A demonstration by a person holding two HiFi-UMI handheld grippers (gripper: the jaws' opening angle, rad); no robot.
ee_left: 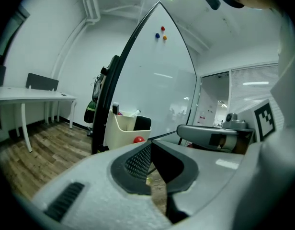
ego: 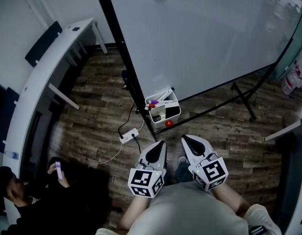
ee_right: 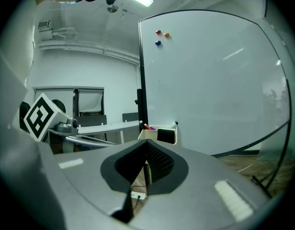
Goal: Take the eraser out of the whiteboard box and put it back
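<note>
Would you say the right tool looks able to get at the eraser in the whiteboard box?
Probably yes: nothing stands between the right tool and the eraser, which sticks up from the open-topped box. Its jaws are shut, though, so must open first.

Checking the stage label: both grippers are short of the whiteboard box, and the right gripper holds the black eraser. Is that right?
Not quite. The right gripper is shut on nothing; the black eraser sits in the whiteboard box, as the right gripper view shows. Both grippers, the left gripper too, are short of the box.
</note>
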